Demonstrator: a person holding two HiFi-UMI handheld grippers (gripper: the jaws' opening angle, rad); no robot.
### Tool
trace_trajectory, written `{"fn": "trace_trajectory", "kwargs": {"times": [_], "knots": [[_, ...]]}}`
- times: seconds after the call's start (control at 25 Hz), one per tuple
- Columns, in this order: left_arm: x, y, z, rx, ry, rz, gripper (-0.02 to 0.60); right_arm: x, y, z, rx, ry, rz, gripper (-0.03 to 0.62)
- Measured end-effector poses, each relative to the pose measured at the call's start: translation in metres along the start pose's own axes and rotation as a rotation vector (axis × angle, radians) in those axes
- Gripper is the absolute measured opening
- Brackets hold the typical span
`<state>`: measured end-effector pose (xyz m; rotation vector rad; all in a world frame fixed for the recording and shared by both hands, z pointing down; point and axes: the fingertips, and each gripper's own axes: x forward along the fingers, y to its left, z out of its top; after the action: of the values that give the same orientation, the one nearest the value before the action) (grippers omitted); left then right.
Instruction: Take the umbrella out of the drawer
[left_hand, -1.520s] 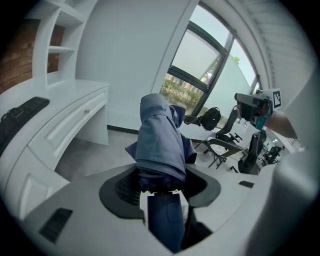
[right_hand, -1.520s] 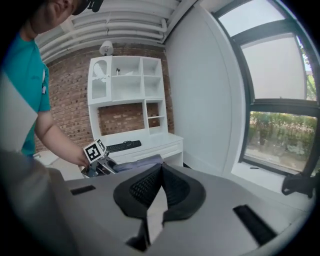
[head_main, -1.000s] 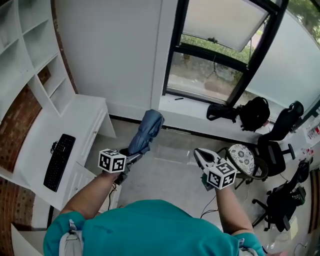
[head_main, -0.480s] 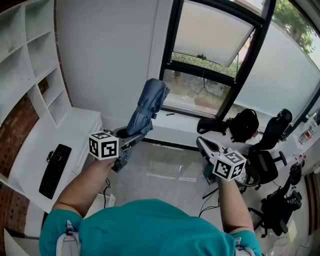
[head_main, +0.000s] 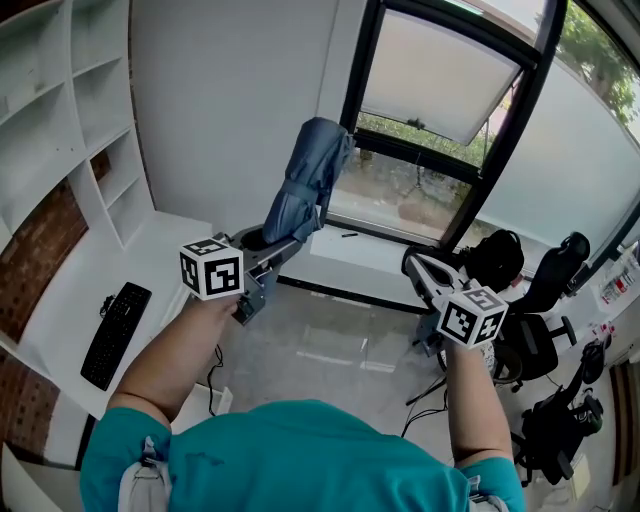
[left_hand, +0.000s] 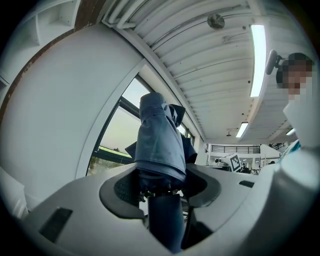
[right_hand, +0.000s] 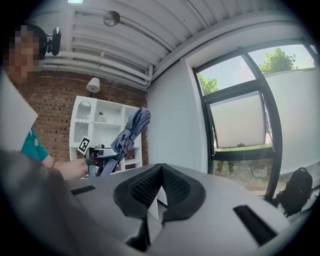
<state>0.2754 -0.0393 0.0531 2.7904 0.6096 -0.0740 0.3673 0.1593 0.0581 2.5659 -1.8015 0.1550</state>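
Umbrella: folded, blue-grey, gripped at its lower end by the left gripper. In the left gripper view both pads are seen pressed against the bunched cloth, one on each side, and a dark shaft is seen running back between the jaws toward the camera. The canopy is carried ahead of and above the jaws, slanted upward. The umbrella is held in the air and is touched by nothing but this gripper.

Right gripper: found to the right of the left gripper and well apart from it. Its jaws are closed, pad tips met, and nothing is caught between them. From its own view the umbrella is noted off to its left, in the other gripper's grasp.

Surroundings, placed from the tools:
- A window is seen ahead of both grippers, beyond the umbrella's top.
- A white desk is noted below and to the left of the left gripper, with a keyboard lying on it.
- White shelves are mounted further left and above the desk.
- A black backpack is seen just past the right gripper's tips, to their right.
- Black chairs stand to the right of the right gripper.
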Motion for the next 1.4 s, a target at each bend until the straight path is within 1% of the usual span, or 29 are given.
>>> {"fn": "trace_trajectory", "kwargs": {"times": [0.24, 0.44, 0.68, 1.16, 1.4], "knots": [[0.008, -0.006, 0.019, -0.002, -0.037, -0.021, 0.216, 0.004, -0.001, 0.012, -0.005, -0.007, 0.003, 0.021], [0.011, -0.007, 0.02, -0.001, -0.037, -0.04, 0.216, 0.009, -0.002, 0.012, -0.01, -0.005, -0.009, 0.021], [0.011, -0.007, 0.019, -0.004, -0.041, -0.044, 0.216, 0.009, -0.002, 0.015, -0.019, -0.026, -0.02, 0.021], [0.011, -0.006, 0.02, -0.007, -0.049, -0.042, 0.216, 0.008, -0.008, 0.018, 0.01, -0.064, -0.027, 0.02], [0.01, -0.008, 0.022, -0.002, -0.051, -0.042, 0.216, 0.005, -0.001, 0.021, -0.051, -0.07, -0.021, 0.02]]}}
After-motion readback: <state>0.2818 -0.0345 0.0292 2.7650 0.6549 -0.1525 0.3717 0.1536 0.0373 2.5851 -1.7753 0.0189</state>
